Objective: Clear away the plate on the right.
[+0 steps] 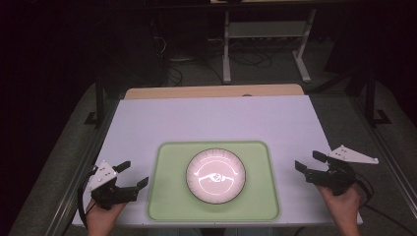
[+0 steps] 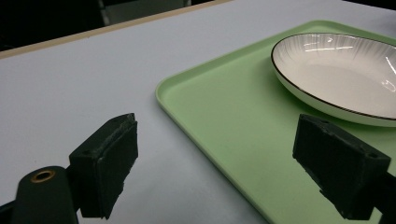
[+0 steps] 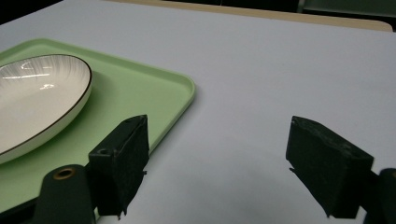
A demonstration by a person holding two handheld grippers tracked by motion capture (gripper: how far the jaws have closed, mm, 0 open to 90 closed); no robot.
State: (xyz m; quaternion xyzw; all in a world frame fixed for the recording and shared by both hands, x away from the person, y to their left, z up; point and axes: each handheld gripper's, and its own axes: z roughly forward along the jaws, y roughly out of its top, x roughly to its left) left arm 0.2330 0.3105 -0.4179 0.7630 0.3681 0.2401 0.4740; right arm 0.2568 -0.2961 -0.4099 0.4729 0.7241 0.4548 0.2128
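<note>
At the near edge of the desk (image 1: 147,118), the left tongs (image 1: 134,175) and right tongs (image 1: 309,163) both gape wide, grasping nothing. Between them the green tray (image 1: 167,201) carries 1 white plate (image 1: 215,175) at its middle.

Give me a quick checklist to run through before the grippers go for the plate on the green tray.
1. Left gripper open, nothing between its jaws: ok.
2. Right gripper open, nothing between its jaws: ok.
3. Plate sits flat near the middle of the green tray, upright: ok.
4. Plate holds nothing: ok.
5. Both grippers stand off the plate, one on each side of the tray: ok.
6. Tray lies fully on the white table, away from the edges: cannot tell at the near edge.
</note>
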